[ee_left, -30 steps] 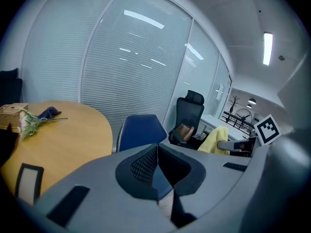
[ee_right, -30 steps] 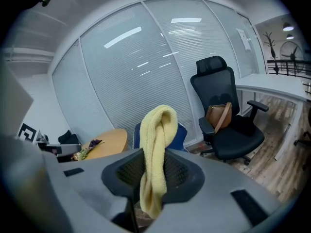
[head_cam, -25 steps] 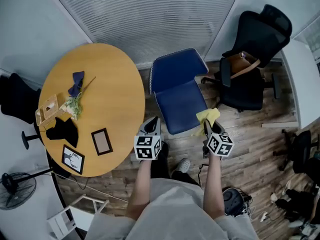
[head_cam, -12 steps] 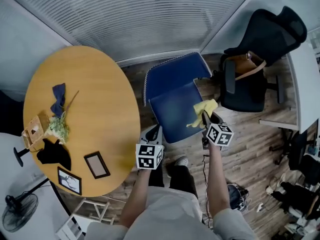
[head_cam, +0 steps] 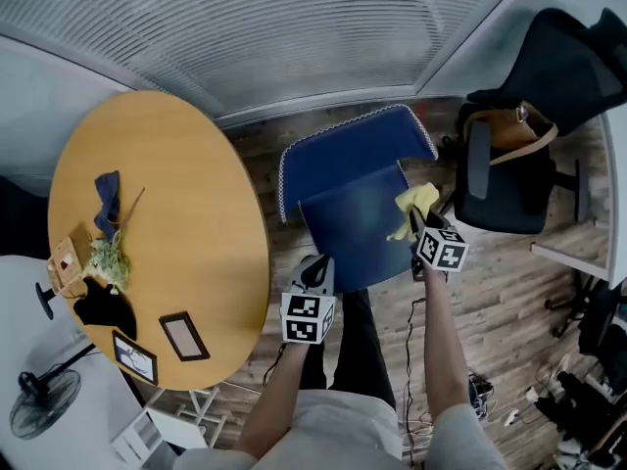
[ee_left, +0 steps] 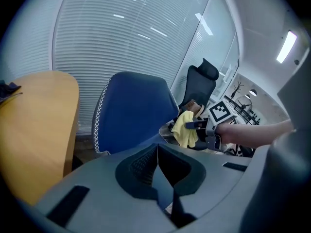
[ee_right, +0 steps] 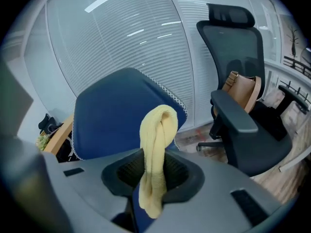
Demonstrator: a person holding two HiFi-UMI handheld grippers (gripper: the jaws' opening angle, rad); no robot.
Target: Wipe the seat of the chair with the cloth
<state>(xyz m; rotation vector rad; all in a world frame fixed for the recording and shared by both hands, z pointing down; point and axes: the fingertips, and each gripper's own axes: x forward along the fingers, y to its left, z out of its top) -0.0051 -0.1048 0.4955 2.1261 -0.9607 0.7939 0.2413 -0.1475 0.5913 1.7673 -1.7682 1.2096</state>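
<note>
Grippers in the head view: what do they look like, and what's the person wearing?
Both the left gripper and right gripper are dark grey, each carrying a white cube with black square markers. The person wears a light grey short-sleeved top.

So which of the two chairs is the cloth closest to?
The blue chair beside the round table: the yellow cloth in the right gripper hangs at its seat's right edge. The black chair, holding a brown bag, stands further right.

On my left, a round wooden counter (head_cam: 186, 213) holds a brown picture frame (head_cam: 183, 336); on my right, a black office chair (head_cam: 558, 67) carries a brown bag (head_cam: 500, 125).
</note>
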